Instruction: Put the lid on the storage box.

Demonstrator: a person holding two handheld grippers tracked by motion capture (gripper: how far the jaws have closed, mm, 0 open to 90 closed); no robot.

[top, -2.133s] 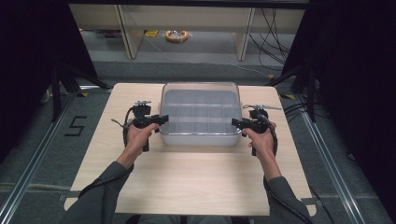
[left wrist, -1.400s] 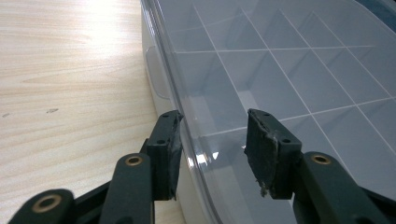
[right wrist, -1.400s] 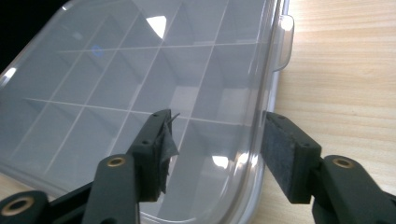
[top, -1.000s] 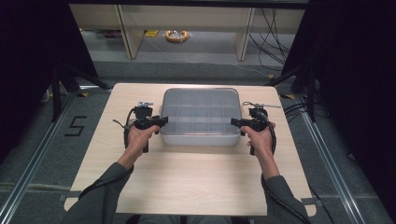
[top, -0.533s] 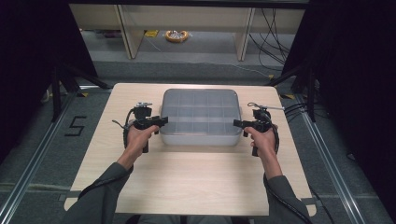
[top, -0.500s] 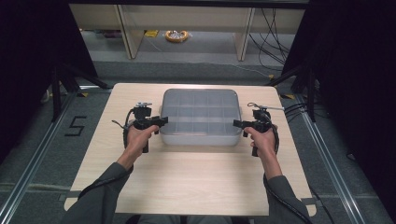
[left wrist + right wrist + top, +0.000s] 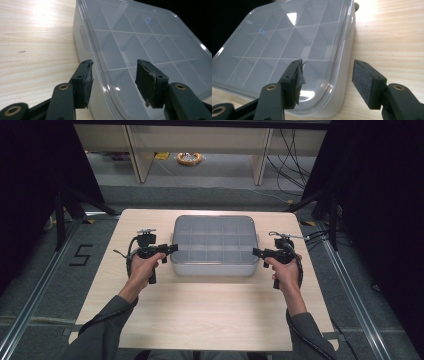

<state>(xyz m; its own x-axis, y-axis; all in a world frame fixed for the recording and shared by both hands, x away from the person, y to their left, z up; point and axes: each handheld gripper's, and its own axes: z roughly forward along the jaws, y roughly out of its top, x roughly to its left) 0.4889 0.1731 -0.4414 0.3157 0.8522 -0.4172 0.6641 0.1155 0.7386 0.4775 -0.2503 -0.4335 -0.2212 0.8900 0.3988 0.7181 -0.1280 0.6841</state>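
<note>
**Letting go of the box cleanly at both ends**

The clear lidded compartment box [image 7: 214,245] sits flat on the tabletop [image 7: 200,320], toward the far half, with the left gripper [image 7: 172,248] at its left end and the right gripper [image 7: 256,252] at its right end. Both sets of fingers have just been opening. In the left gripper view the box's lid rim [image 7: 100,62] runs through the gap between the spread fingers [image 7: 85,80], and no pad presses on it. The right gripper view shows the same, one of the fingers [image 7: 365,82] standing clear outside the box wall. So both grippers are released, though the rim is between the fingers on each side.

The step in hand looks like a release after setting the box down. To do it well, each hand should likely draw straight outward along the tabletop, away from its end. Lifting or twisting first could catch the lid's lip and tip or drag the box. Whether the lid is fully latched is hard to tell through the glare.
</note>
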